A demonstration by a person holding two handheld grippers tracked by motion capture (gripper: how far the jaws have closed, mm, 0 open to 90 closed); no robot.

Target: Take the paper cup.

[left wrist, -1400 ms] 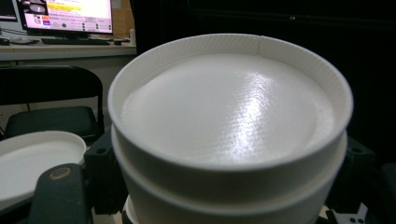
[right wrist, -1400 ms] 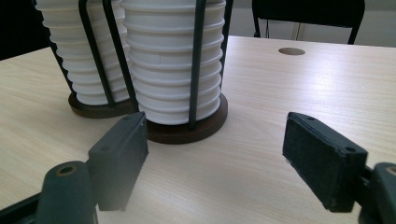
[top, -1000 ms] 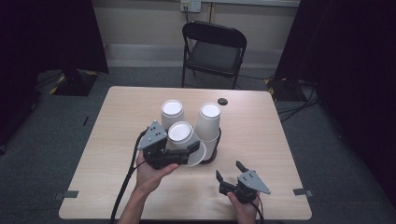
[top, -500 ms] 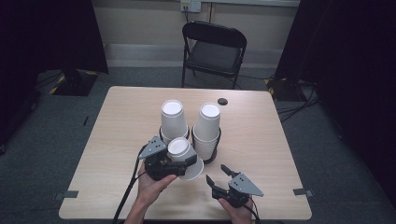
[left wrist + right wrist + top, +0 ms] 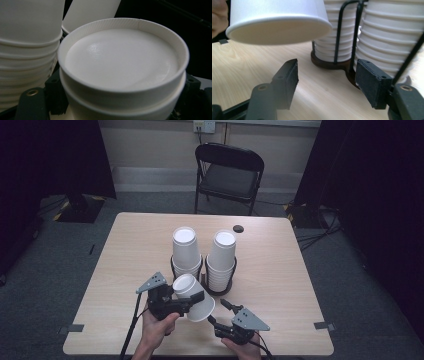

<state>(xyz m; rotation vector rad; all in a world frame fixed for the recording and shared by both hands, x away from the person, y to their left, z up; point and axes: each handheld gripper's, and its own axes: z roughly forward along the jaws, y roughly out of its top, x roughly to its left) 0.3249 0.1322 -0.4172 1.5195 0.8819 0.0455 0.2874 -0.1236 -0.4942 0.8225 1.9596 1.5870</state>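
Note:
My left gripper (image 5: 187,301) is shut on a white paper cup (image 5: 184,284), held bottom-up and tilted just above the table's near middle. In the left gripper view the cup (image 5: 122,60) looks like two nested cups, with a black pad pressed on each side. Behind it a black wire holder (image 5: 215,291) carries two upside-down cup stacks, left (image 5: 185,247) and right (image 5: 222,255). My right gripper (image 5: 217,311) sits low to the right of the cup. Its jaws have just been closing a little and still stand open (image 5: 328,77), with nothing between them. The held cup's rim (image 5: 279,32) hangs above them.
The wooden table (image 5: 130,250) has a small dark round object (image 5: 238,228) near its far edge. A black folding chair (image 5: 227,170) stands behind the table. The holder's base (image 5: 329,63) lies close ahead of my right gripper's jaws.
My left gripper has brought the cup down and toward the near edge, away from the stacks. The right gripper has slid left toward the cup, and its jaws have narrowed.

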